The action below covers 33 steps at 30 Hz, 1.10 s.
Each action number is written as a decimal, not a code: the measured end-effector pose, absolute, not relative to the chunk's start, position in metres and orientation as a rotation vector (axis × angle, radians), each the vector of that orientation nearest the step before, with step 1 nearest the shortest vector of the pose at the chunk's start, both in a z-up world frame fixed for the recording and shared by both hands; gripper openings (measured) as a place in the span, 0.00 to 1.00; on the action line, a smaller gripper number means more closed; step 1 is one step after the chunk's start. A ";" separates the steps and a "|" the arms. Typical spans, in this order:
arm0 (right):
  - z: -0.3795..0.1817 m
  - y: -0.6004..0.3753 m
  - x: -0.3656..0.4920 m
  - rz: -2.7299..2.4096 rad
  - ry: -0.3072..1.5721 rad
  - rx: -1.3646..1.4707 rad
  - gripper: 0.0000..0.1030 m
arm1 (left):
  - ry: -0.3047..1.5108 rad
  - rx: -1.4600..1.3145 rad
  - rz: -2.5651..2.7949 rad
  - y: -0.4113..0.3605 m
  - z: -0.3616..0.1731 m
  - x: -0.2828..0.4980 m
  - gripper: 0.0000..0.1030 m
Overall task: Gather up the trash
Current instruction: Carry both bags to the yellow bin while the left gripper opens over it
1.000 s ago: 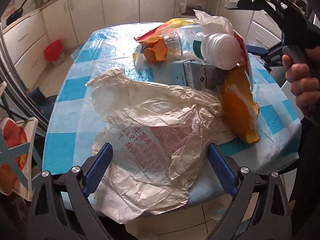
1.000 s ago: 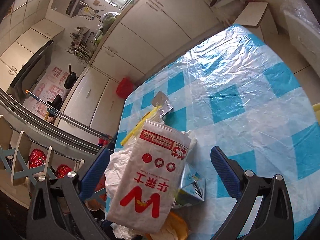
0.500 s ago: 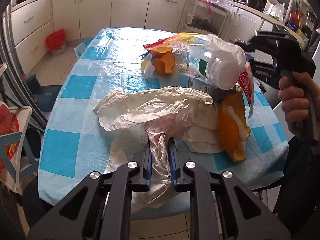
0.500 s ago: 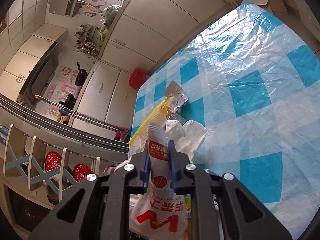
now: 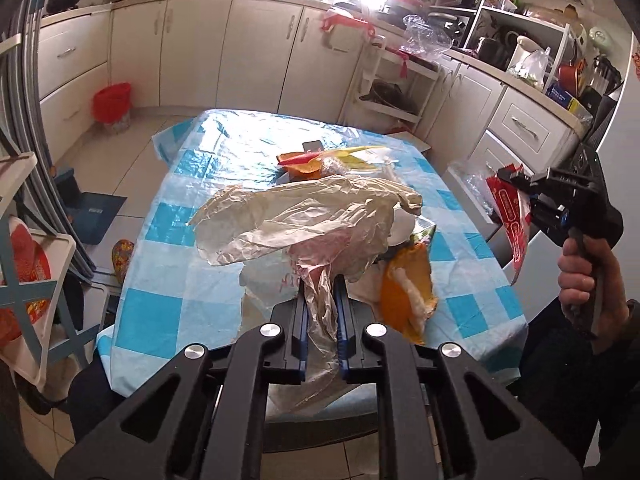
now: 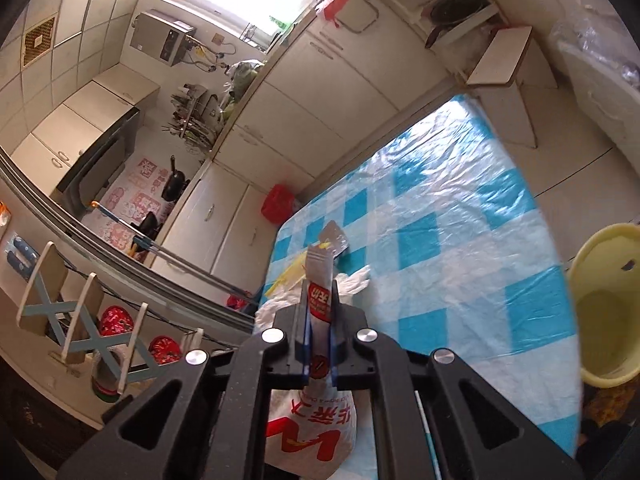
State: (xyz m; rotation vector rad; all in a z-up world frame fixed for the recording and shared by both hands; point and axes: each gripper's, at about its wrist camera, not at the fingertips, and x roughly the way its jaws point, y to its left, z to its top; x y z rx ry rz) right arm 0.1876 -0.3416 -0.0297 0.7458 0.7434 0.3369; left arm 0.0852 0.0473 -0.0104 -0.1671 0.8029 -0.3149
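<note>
My left gripper [image 5: 320, 304], wide a second ago, now pinches crumpled bag [image 5: 312, 224]; right gripper [image 6: 319, 312] likewise clamps red-white packet [image 6: 318, 300]. Only right view shows yellow bin [image 6: 600, 308] at 3 o'clock.

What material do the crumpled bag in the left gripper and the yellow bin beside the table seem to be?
The crumpled bag looks like thin, translucent plastic film: it wrinkles finely and light passes through. The yellow bin appears to be smooth, rigid plastic with a slight sheen.

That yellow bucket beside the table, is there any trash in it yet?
No, the yellow bucket shows only its bare inside in the right wrist view.
</note>
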 end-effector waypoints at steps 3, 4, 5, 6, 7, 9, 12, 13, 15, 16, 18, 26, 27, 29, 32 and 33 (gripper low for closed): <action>-0.022 -0.372 0.175 0.207 0.710 0.654 0.07 | 0.773 -0.180 -0.358 0.039 0.008 0.080 0.10; -0.019 -0.384 0.171 0.158 0.696 0.626 0.07 | 0.760 -0.186 -0.379 0.034 0.016 0.079 0.10; -0.017 -0.394 0.169 0.114 0.685 0.599 0.07 | 0.750 -0.192 -0.401 0.028 0.022 0.080 0.10; -0.014 -0.404 0.167 0.064 0.672 0.569 0.07 | 0.741 -0.197 -0.424 0.023 0.029 0.080 0.10; -0.013 -0.414 0.164 0.021 0.664 0.541 0.07 | 0.733 -0.202 -0.449 0.016 0.035 0.081 0.10; -0.013 -0.430 0.163 -0.057 0.658 0.500 0.07 | 0.717 -0.204 -0.502 -0.001 0.047 0.082 0.10; -0.020 -0.444 0.167 -0.155 0.668 0.426 0.07 | 0.704 -0.203 -0.578 -0.032 0.061 0.086 0.10; -0.023 -0.446 0.169 -0.179 0.675 0.402 0.07 | 0.703 -0.209 -0.606 -0.042 0.065 0.088 0.10; -0.031 -0.449 0.175 -0.218 0.697 0.359 0.07 | 0.705 -0.212 -0.646 -0.063 0.069 0.091 0.10; -0.035 -0.450 0.179 -0.232 0.708 0.338 0.07 | 0.706 -0.210 -0.664 -0.074 0.071 0.093 0.10; -0.043 -0.454 0.186 -0.249 0.728 0.304 0.07 | 0.705 -0.198 -0.700 -0.097 0.073 0.096 0.10; -0.075 -0.473 0.208 -0.273 0.818 0.286 0.07 | 0.760 -0.198 -0.790 -0.182 0.053 0.123 0.10; -0.079 -0.475 0.210 -0.278 0.834 0.283 0.07 | 0.772 -0.202 -0.800 -0.193 0.048 0.127 0.10; -0.087 -0.480 0.214 -0.283 0.861 0.289 0.08 | 0.797 -0.208 -0.819 -0.215 0.036 0.137 0.10; -0.103 -0.489 0.223 -0.278 0.936 0.317 0.30 | 0.852 -0.246 -0.849 -0.248 0.015 0.153 0.10; -0.106 -0.494 0.224 -0.284 0.946 0.343 0.31 | 0.870 -0.259 -0.856 -0.255 0.007 0.158 0.10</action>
